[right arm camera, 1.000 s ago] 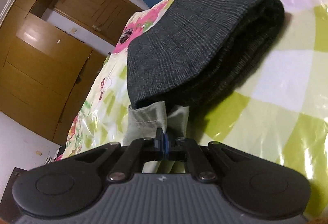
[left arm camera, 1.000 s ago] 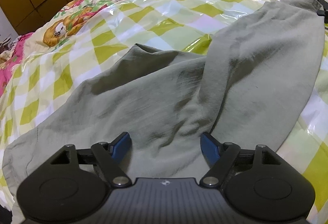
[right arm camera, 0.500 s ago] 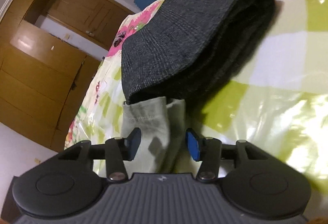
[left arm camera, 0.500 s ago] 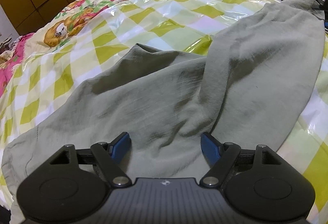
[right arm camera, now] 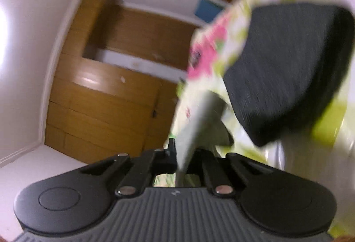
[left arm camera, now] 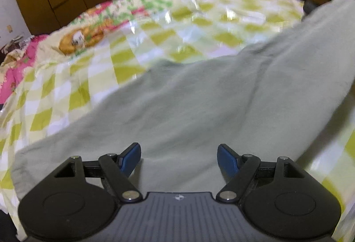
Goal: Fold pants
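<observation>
While the right hand-held gripper (right arm camera: pixel 182 160) clenches the pants (left arm camera: pixel 199 104) hem at lower centre, likely for folding, the left hand-held gripper (left arm camera: pixel 179 159) hovers released over them on the bed (left arm camera: pixel 155 27).

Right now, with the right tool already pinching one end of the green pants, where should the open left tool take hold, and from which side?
The left tool hangs open above the green pants. Probably best is the near-left edge, which lies flat and exposed on the checked bedcover. Come down from above, one finger slipped under that edge. The right tool is shut on the far end.
</observation>
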`<state>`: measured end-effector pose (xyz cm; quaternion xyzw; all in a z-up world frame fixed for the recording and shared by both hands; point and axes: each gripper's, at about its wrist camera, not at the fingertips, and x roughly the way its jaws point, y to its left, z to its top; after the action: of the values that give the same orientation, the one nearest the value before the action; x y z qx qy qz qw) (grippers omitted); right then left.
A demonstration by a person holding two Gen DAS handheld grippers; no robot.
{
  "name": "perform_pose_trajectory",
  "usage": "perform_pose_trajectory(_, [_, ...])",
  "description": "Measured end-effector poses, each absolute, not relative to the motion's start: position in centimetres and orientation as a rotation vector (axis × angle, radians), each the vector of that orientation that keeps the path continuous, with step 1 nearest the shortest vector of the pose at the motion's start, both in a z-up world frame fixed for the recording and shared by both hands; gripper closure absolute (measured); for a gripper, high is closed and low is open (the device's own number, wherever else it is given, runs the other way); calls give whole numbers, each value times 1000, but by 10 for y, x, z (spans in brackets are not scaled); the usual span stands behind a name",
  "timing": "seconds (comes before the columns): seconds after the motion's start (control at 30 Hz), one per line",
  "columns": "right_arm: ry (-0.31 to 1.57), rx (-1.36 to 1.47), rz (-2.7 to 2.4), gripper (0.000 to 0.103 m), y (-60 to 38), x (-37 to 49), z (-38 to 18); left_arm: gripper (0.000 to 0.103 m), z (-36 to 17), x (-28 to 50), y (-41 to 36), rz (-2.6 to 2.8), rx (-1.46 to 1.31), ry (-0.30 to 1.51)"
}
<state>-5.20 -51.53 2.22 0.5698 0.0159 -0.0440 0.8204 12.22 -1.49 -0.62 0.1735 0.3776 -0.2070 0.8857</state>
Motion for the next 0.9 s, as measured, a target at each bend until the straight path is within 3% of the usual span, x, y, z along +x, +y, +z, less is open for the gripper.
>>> perform_pose_trajectory(0.27, [216, 1212, -268, 98, -522, -76, -6, 13, -28, 133, -3, -364, 371, 842])
perform_pose_trajectory(0.47, [204, 1088, -161, 98, -489, -44, 47, 13, -29, 132, 11, -348, 302, 845])
perform_pose_trajectory(0.67, [376, 864, 144, 98, -366, 30, 99, 13, -25, 109, 37, -354, 230, 791])
perform_pose_trajectory(0.9, [603, 579, 452, 98, -151, 107, 77, 12, -16, 75, 100, -302, 241, 755])
